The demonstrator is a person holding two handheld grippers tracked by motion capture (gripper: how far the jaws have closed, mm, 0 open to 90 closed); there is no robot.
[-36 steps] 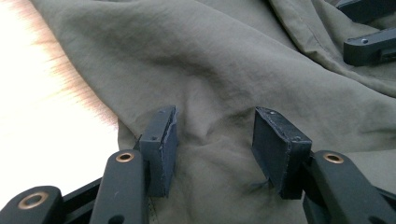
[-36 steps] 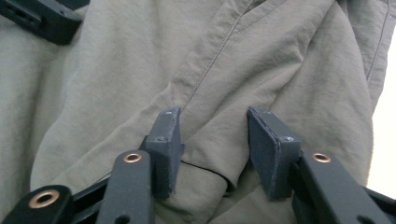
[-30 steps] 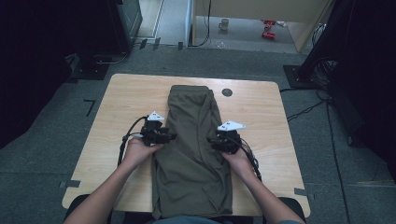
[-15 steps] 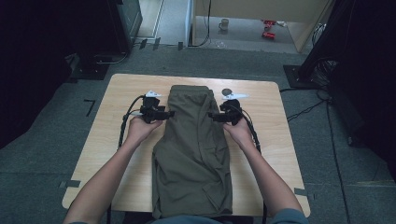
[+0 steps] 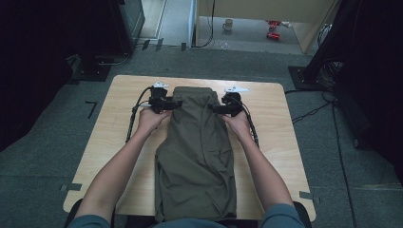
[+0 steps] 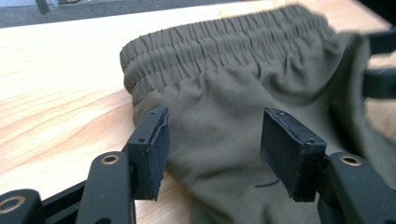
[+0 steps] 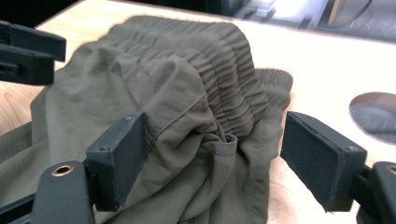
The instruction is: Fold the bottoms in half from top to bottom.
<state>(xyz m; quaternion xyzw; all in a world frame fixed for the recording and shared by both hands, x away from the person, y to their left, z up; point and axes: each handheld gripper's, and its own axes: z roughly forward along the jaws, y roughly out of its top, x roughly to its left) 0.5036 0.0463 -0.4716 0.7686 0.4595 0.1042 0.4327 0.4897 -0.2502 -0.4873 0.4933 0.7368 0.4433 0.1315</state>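
Trousers (image 5: 197,156) lie on table (image 5: 280,137), between tongs.

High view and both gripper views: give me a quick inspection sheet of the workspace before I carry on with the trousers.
Surface: light wooden table, round hole near far edge.
Job's things: olive-green fabric trousers lying lengthwise, elastic waistband at the far end, bunched on the right side.
Clutter: nothing seen on the table.
Grippers: left tool open, jaws just opened, cloth between but not pinched; right tool open, jaws just opened, straddling the waistband fold.
Cables: black cable trails from the left tool; another from the right.
Surroundings: grey carpet, white mug, floor cables.
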